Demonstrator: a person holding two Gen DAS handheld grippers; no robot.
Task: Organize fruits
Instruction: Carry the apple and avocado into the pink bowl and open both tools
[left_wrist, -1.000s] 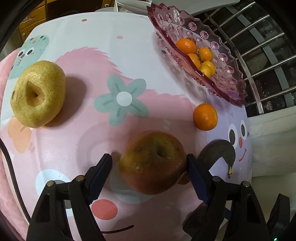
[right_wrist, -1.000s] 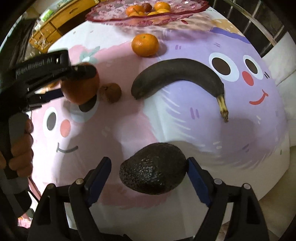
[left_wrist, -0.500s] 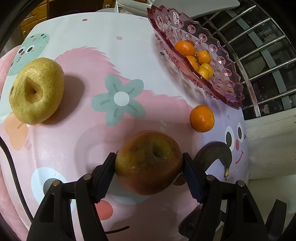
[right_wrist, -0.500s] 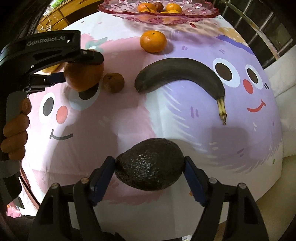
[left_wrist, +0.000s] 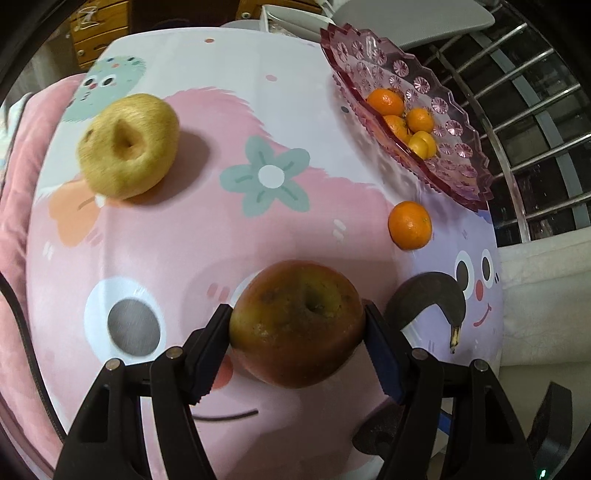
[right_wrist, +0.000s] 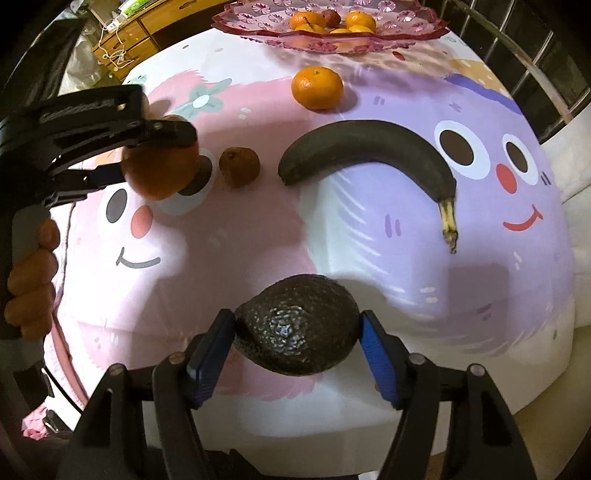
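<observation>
- Fruit is sitting in both of our tools: we are holding a reddish-brown apple (left_wrist: 297, 325) between the pads of the left gripper (left_wrist: 297, 332), low in the middle of the left wrist view, both pads pressing on its sides.
- We are clamping a dark, pebbly avocado (right_wrist: 299, 325) in the right gripper (right_wrist: 298, 338), low in the middle of the right wrist view; its jaws have just been closing, and the blue pads are now touching both ends of the fruit.
- We are seeing the apple lifted clear of the cloth in the right wrist view, at centre left, where a hand (right_wrist: 31, 280) is gripping the left tool's handle.
- We are finding only in the left wrist view a yellow, dimpled pear (left_wrist: 129, 144), blurred, lying at upper left, well apart from the apple.
- We are finding only in the right wrist view a small brown wrinkled fruit (right_wrist: 239, 166), lying between the raised apple and the blunt end of the blackened banana (right_wrist: 369, 147).
- We are noting the loose mandarin (right_wrist: 317, 88) resting on the cloth just beside the pink dish (left_wrist: 458, 181), a scalloped, transparent, cut-pattern plate carrying several small oranges (left_wrist: 386, 101).
- We are working over a smooth tablecloth (left_wrist: 229, 243) printed with pink and lilac cartoon faces and a green flower.
</observation>
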